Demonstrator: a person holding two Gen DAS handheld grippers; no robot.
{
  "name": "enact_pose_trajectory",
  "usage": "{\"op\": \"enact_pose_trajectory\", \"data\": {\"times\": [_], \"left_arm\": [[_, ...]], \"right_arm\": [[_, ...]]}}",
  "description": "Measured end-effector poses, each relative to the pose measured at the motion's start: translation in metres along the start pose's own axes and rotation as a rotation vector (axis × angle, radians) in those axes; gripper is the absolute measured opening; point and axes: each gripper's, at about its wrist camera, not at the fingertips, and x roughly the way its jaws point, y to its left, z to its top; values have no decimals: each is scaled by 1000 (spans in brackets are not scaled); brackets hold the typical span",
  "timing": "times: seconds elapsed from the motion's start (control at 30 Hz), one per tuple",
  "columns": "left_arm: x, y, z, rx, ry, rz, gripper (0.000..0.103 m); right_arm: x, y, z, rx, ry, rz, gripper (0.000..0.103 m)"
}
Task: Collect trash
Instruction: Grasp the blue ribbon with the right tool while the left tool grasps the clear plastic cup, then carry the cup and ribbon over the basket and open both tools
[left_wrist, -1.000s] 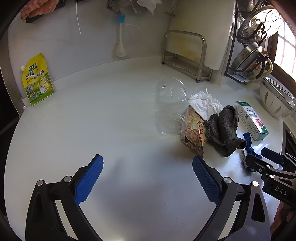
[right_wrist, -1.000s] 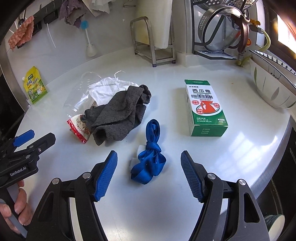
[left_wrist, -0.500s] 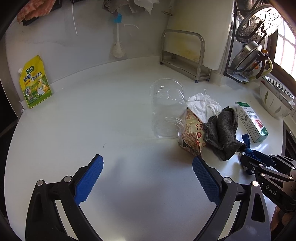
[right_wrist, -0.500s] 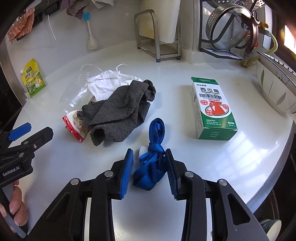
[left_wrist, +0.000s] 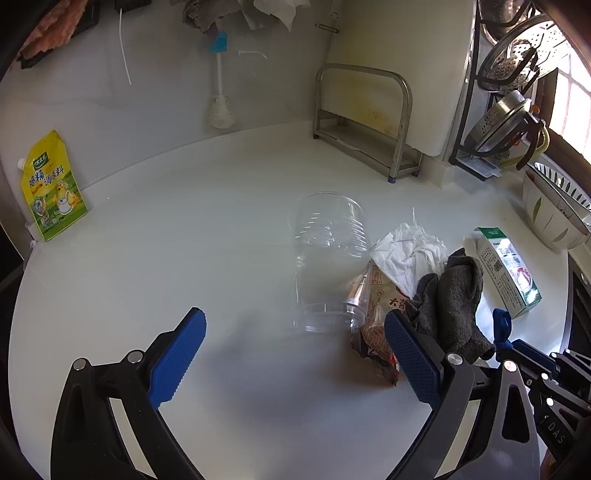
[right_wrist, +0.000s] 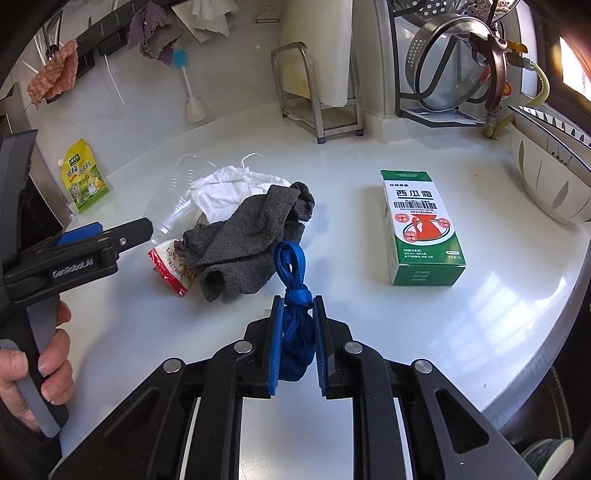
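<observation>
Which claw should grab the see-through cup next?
Left. The left claw is open and empty, with the clear cup lying just ahead. The right claw is busy closing on the blue strap.

Right gripper (right_wrist: 297, 345) jaws closing, left gripper (left_wrist: 293, 360) jaws wide.

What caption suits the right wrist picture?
Right claw closing on a knotted blue strap beside a grey cloth and green box.
</observation>
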Motion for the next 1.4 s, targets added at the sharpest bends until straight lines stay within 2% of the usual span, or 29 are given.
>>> {"op": "enact_pose_trajectory", "data": {"times": [0.2, 0.5, 0.8, 0.9, 0.97, 1.07, 1.4], "left_arm": [[17, -4, 8, 1, 22, -18, 95], [40, -6, 16, 1, 54, 6, 95], [52, -4, 25, -7, 76, -22, 95], [56, -1, 28, -12, 78, -24, 91], [60, 0, 29, -8, 88, -21, 77], [63, 2, 29, -13, 102, -29, 66], [49, 7, 24, -19, 69, -41, 64]], "right_arm": [[-5, -3, 1, 18, -19, 18, 13], [-1, -3, 1, 24, -10, 33, 13], [-1, -3, 1, 27, -8, 42, 13], [0, -3, 1, 24, -6, 42, 13], [1, -2, 1, 21, -4, 41, 13], [1, -3, 0, 22, -4, 40, 13], [0, -3, 0, 24, -9, 38, 13]]}}
